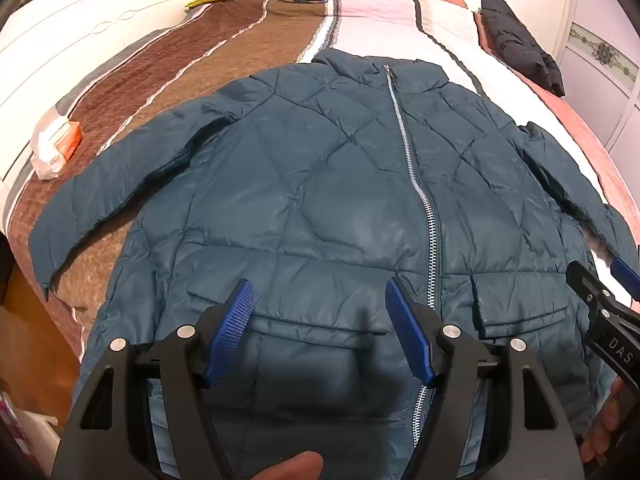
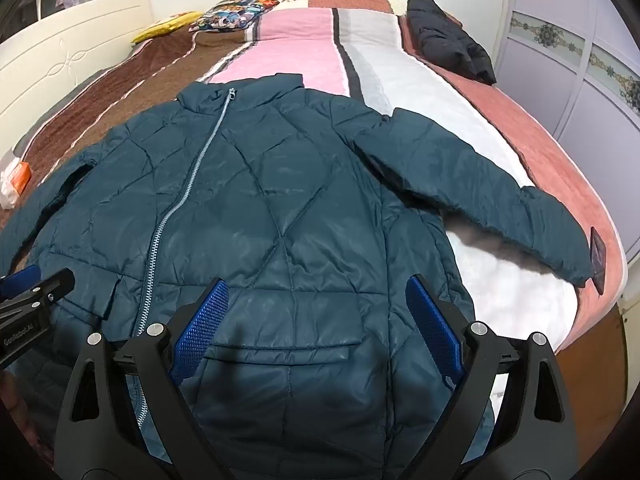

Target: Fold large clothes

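Observation:
A teal quilted puffer jacket (image 1: pixel 320 184) lies flat, front up and zipped, on the striped bed, collar far from me and both sleeves spread outward. It also shows in the right wrist view (image 2: pixel 304 208). My left gripper (image 1: pixel 320 328) is open and empty, hovering over the jacket's lower left pocket near the hem. My right gripper (image 2: pixel 316 328) is open and empty over the lower right pocket. The right gripper shows at the right edge of the left wrist view (image 1: pixel 604 280); the left gripper shows at the left edge of the right wrist view (image 2: pixel 36 280).
A folded black jacket (image 2: pixel 448 40) lies at the far right of the bed. A patterned pillow (image 2: pixel 236 12) and a yellow item (image 2: pixel 168 26) sit at the head. A tissue pack (image 1: pixel 54 144) lies at the left edge. A dark phone (image 2: pixel 597 258) lies by the right cuff.

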A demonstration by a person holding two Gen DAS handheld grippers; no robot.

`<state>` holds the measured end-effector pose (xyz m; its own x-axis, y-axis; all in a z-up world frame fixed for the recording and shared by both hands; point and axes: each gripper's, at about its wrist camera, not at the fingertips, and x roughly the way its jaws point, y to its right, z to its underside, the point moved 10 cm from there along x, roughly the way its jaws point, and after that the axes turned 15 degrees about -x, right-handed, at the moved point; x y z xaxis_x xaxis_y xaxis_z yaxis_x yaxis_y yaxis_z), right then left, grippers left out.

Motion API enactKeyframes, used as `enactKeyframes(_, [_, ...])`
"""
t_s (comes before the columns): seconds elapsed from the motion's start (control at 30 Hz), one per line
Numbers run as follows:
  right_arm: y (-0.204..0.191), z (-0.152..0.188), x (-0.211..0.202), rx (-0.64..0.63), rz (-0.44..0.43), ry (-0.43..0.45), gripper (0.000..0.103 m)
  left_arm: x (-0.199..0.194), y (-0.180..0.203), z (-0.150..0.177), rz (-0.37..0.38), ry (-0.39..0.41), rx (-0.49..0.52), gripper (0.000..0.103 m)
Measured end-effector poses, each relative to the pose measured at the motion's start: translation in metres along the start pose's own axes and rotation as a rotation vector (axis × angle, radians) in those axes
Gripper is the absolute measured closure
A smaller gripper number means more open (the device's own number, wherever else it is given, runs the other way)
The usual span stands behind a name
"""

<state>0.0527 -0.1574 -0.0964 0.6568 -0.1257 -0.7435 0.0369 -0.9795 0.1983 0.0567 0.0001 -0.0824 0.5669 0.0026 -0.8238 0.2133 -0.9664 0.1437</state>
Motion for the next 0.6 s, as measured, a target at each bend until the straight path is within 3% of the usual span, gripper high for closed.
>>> enactKeyframes(0.6, [0.0015, 0.0019, 0.0036, 0.004, -0.007, -0.006, 0.013, 0.0025, -0.0027, 0.003, -0.003, -0.011, -0.013, 0.035])
